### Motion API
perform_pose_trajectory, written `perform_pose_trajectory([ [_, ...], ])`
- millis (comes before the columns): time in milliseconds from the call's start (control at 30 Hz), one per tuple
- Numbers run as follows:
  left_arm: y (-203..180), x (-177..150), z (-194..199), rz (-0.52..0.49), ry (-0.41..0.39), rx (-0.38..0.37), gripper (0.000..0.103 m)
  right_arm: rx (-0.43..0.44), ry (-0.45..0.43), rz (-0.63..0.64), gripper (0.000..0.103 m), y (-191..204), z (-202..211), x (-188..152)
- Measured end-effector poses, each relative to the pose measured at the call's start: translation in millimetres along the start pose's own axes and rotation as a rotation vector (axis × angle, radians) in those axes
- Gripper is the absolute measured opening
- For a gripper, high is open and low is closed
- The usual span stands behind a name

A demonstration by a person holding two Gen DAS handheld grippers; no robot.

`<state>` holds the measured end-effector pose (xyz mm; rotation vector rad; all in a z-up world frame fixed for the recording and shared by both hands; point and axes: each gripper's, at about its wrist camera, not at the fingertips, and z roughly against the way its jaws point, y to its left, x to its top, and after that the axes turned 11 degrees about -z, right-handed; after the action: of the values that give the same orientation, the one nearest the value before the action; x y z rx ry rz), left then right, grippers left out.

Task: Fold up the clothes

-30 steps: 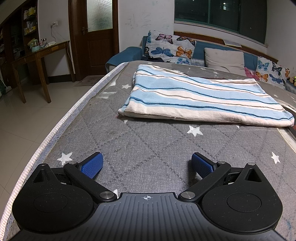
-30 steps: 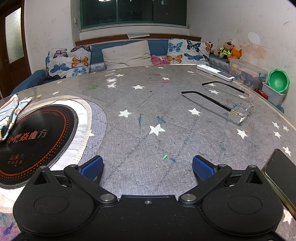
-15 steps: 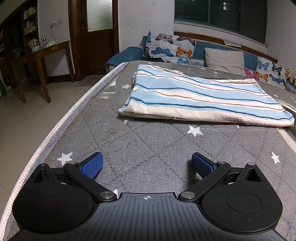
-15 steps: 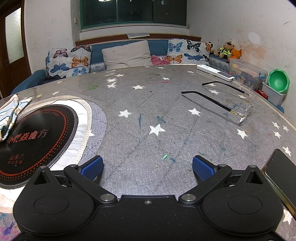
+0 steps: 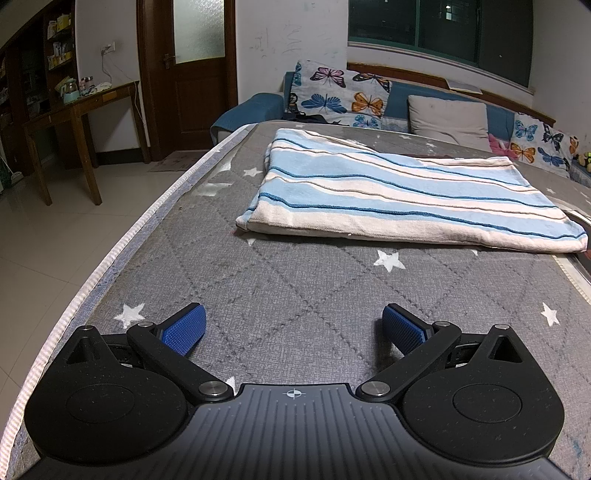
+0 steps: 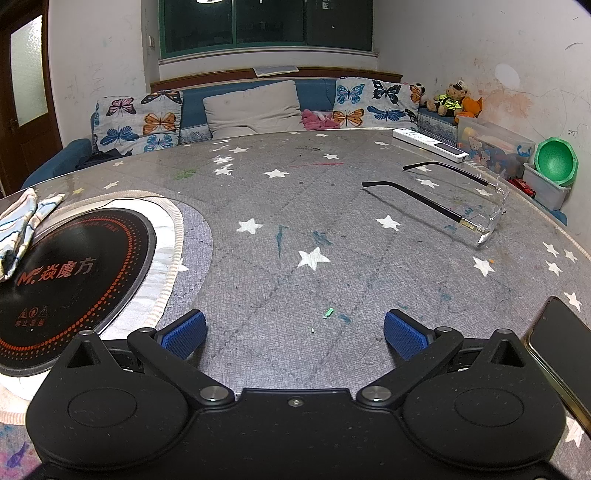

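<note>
Nothing has moved since the earlier frames: left gripper point(image 5: 291, 326) and right gripper point(image 6: 293, 330) both rest spread and empty on the table point(image 5: 295, 280). Striped cloth point(image 5: 399, 195) lies folded near the table's far left edge, untouched; folding appears paused or complete.

The walls point(image 6: 461, 44) are white with scribbles and marks on them, and a big dark window point(image 6: 266, 22) sits above a blue sofa point(image 6: 317, 92) with butterfly pillows point(image 6: 140, 122). A brown door point(image 5: 192, 70) with frosted glass stands by a wooden side table point(image 5: 74, 114), and the floor point(image 5: 55, 236) is shiny pale tile. The table point(image 6: 295, 206) has a grey cover with white stars.
</note>
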<state>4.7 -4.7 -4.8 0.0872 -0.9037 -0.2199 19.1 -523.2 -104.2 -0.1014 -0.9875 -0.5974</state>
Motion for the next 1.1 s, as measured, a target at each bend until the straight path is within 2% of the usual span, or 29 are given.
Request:
perform_pose_trajectory([
  [1100,-0.1,0.0,0.1,0.0,0.0,0.001,0.103,0.0,0.0,0.0,0.103,1.6,0.7,-0.4],
])
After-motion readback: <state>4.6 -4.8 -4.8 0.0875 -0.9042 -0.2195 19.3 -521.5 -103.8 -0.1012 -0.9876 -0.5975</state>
